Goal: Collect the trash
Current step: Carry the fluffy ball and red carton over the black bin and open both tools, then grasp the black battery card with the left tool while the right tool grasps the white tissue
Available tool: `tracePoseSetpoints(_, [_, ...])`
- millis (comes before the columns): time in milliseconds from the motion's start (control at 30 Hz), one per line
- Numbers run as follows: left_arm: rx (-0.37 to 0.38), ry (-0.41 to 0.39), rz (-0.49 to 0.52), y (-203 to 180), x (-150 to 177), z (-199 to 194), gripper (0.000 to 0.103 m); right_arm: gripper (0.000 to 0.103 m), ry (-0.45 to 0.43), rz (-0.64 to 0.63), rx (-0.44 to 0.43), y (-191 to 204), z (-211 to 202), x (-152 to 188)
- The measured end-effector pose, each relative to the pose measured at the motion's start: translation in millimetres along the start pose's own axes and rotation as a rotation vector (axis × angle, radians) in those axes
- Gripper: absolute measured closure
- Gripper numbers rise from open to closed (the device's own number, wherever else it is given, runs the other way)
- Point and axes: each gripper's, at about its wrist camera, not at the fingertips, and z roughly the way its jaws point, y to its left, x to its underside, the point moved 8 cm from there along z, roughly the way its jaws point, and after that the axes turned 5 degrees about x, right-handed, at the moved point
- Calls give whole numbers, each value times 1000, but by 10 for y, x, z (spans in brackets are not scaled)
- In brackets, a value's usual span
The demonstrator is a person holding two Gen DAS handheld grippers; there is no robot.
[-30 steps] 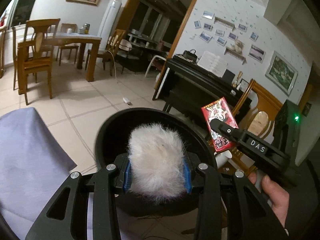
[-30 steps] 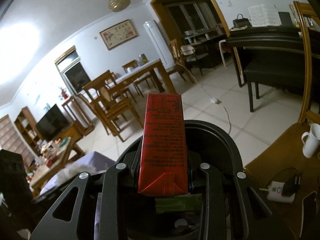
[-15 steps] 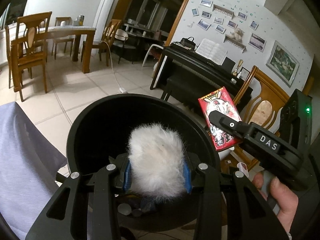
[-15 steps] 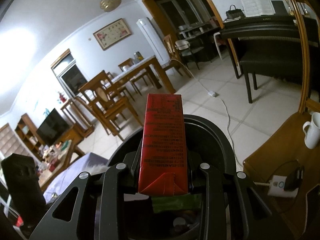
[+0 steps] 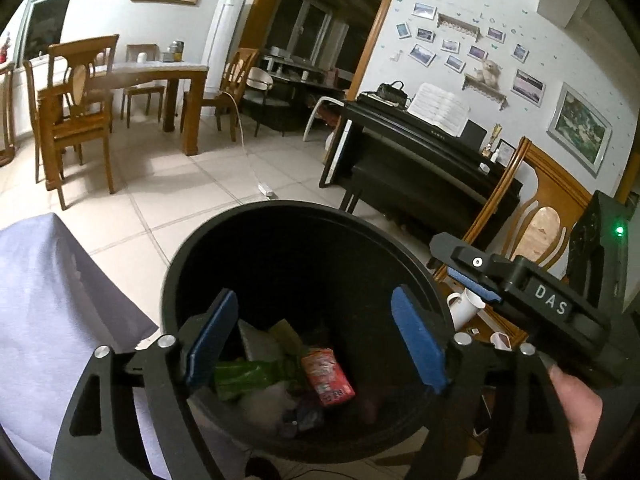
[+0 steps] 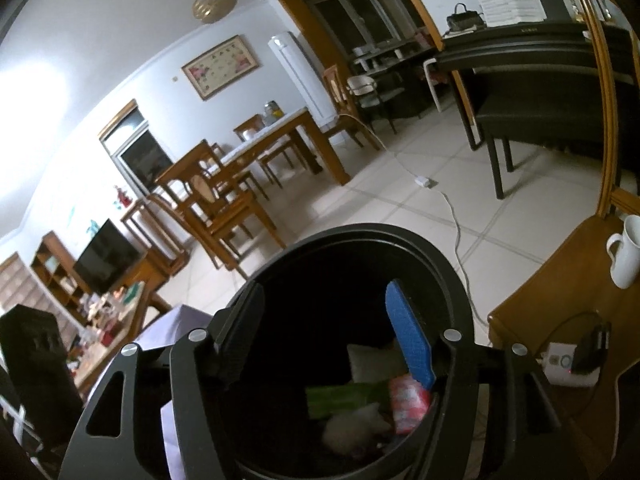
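Both grippers hang over the mouth of the black bin (image 5: 256, 224), and each is spread wide with nothing between its blue pads. The left gripper (image 5: 316, 340) fills the lower middle of its own view; the right gripper (image 6: 324, 332) does the same in its view and also shows at the right edge of the left view, held in a hand (image 5: 576, 412). Trash lies at the bottom of the bin, low in both frames: a red carton (image 5: 328, 376), a green wrapper (image 5: 248, 376), a white fluffy ball (image 6: 352, 428) and some pale paper behind them. All of it looks light. The carton is probably stiff enough to pinch across its narrow sides, though an empty one may dent. The fluff and wrapper are soft and would squash, so a fairly tight squeeze through the middle should suit them. The wrapper may be slick. Beside the bin, at lower left of the left view, is a pale purple cloth (image 5: 52, 300), and a white mug (image 6: 624, 252) stands on a wooden seat at the right of the right view. Whether more trash remains outside the bin cannot be told.
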Motion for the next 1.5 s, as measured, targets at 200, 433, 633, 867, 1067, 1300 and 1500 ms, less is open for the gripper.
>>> tracePoseSetpoints(200, [-48,-37,-35,218,0,-349,20,38,13,-40,-15,151,41,28])
tracePoseSetpoints(433, [-150,-72,-121,927,160,-1078,20,38,65,-145,-52,593,134,215])
tracePoseSetpoints(633, [-299,-85,-183,1701,366,-1775,20,38,157,-310,-163,1435,187,671])
tracePoseSetpoints(867, [-390,-33,-282,2502,679,-2230,21,38,304,-573,-386,2747,62,1556])
tracePoseSetpoints(1067, [-393,-42,-340,2807,815,-2366,21,33,380,-761,-436,3628,123,2034])
tracePoseSetpoints(1300, [-465,113,-232,2883,1054,-2306,27,28,482,-833,-418,4046,506,2428])
tracePoseSetpoints(1500, [-502,158,-188,2992,1065,-2258,44,60,527,-840,-385,4048,727,2594])
